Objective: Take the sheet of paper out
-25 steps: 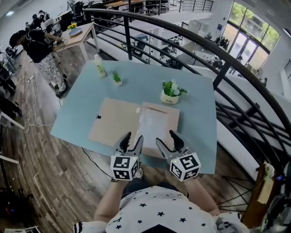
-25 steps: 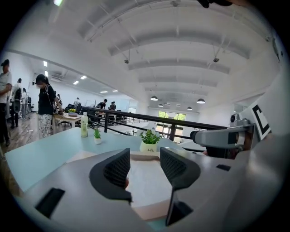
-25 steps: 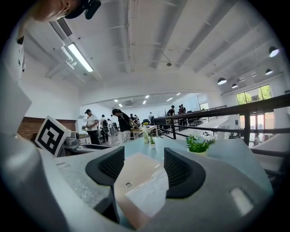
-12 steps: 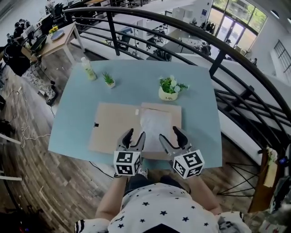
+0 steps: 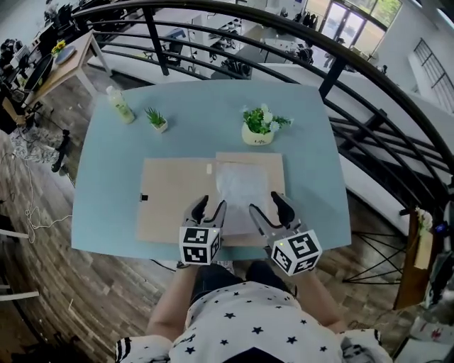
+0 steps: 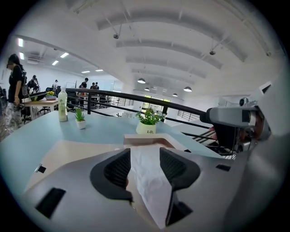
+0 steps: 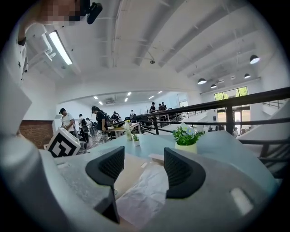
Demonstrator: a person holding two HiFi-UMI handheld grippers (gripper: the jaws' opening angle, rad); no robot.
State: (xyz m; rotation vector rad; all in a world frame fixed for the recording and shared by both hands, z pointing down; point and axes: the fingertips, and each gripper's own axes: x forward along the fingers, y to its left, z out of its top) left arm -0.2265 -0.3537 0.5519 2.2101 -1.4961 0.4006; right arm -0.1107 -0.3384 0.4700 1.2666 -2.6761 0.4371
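A black curved railing [image 5: 328, 76] runs behind the pale blue desk [image 5: 106, 177]; wooden floor [image 5: 42, 283] on the left, windows [image 5: 347, 14] far right.

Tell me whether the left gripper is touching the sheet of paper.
Touching. The left gripper view shows the sheet of paper rising between the left gripper's parted jaws and lying against their inner faces.
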